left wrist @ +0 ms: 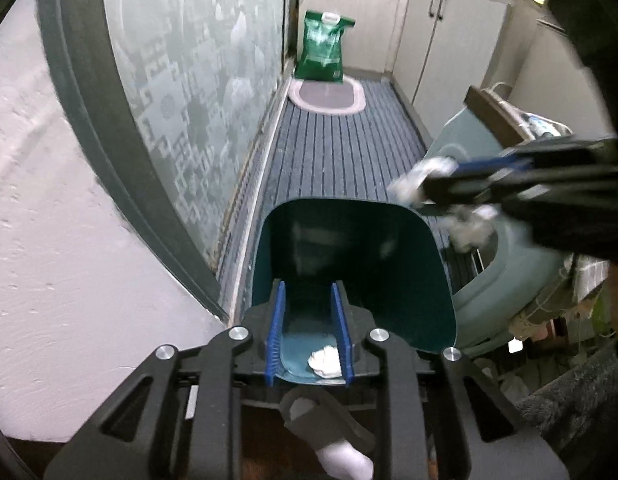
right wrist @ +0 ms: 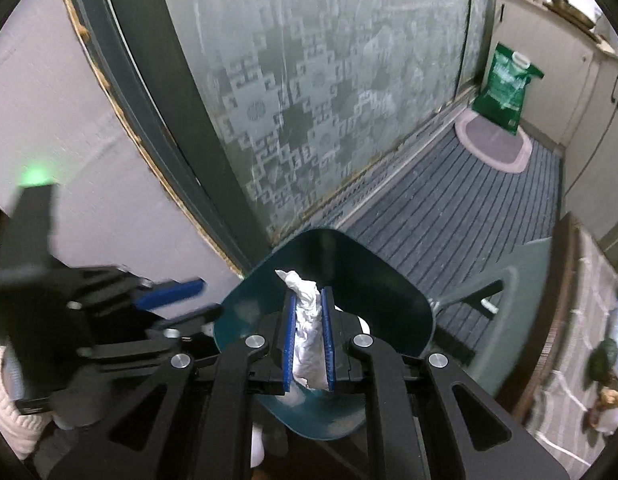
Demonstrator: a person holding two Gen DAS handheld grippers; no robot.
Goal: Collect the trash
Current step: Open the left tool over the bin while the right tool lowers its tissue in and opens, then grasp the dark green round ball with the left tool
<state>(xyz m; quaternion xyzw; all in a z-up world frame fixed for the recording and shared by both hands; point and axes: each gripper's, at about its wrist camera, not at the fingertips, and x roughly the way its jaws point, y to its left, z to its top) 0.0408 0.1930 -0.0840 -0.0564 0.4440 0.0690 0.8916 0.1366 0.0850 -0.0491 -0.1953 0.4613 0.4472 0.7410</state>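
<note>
Across the upper left of both frames ran a frosted glass door (left wrist: pixel 197 80) with a pale key pattern, and below it a striped grey floor mat (left wrist: pixel 341 148) stretched toward a green bag (left wrist: pixel 323 46) standing by white cabinets (left wrist: pixel 449 40) at the top. Low in the centre of the left wrist view sat a teal dustpan (left wrist: pixel 389 272), its scoop facing the camera, with a pale grey-green stool (left wrist: pixel 521 272) just beside it at the right. The left gripper (left wrist: pixel 309 332) appeared to hold the dustpan's near edge, though the blue pads stood apart and I could not tell whether they truly pinched anything. The right gripper (right wrist: pixel 309 338) was clamped on a crumpled white tissue (right wrist: pixel 305 320), held above the pan's mouth; the left wrist view showed it blurred, at the right edge. One small tissue wad (left wrist: pixel 325 362) already lay in the pan's base, touching the left gripper's right pad. My judgement is that the drop was the step in hand. The risk: the tissue hung partly beyond the pan's rim, so letting go too early could send it onto the mat; and if the left grip was loose, the pan might tip and spill the wad.
</note>
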